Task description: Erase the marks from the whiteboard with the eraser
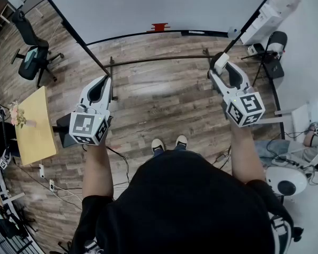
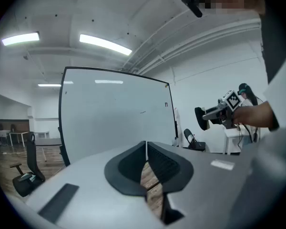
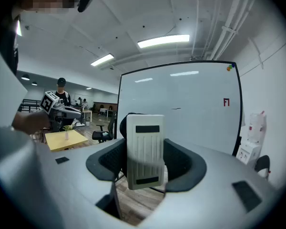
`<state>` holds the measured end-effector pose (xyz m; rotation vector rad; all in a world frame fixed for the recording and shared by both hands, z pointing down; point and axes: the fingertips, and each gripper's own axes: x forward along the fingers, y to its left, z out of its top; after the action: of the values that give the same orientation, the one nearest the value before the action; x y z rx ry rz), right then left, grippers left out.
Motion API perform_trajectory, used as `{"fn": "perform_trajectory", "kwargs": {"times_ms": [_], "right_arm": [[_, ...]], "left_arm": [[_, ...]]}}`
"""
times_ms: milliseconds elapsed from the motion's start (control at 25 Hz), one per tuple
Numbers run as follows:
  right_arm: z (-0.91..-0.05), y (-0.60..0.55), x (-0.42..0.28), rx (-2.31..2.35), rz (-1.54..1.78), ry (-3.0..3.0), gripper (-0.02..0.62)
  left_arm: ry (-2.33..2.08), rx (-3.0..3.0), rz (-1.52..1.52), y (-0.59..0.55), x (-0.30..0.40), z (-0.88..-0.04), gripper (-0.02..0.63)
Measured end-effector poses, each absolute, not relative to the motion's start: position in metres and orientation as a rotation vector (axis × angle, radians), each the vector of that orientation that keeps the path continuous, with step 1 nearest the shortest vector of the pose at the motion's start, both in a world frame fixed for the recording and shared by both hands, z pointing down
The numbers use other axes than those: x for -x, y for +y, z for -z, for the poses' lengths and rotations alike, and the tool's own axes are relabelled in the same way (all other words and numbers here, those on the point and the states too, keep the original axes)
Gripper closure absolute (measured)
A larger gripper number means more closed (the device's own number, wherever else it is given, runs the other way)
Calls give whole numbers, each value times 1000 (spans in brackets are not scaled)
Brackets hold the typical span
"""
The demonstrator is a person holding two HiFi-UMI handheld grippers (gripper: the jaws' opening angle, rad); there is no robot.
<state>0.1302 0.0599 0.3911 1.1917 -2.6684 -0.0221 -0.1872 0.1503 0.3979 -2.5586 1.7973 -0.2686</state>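
One whiteboard (image 1: 148, 4) on wood-plank floor (image 1: 164, 91)

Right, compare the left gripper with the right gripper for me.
The left gripper has its jaws shut together on nothing; the right gripper has its jaws clamped on a white ribbed rectangular eraser. The right gripper is held slightly further forward than the left gripper. Both face the large white whiteboard.

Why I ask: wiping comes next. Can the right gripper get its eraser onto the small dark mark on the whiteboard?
Probably yes: the right gripper, jaws shut on the white ribbed eraser, faces the white whiteboard, and nothing stands before the small dark mark.
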Motion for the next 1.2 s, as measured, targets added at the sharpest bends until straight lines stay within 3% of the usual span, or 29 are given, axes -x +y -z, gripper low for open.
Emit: {"fn": "perform_trajectory", "kwargs": {"times_ms": [1200], "right_arm": [[-360, 94, -124, -1328, 69, -2682, 359]], "left_arm": [[1659, 2552, 252, 166, 190, -360, 583]]}}
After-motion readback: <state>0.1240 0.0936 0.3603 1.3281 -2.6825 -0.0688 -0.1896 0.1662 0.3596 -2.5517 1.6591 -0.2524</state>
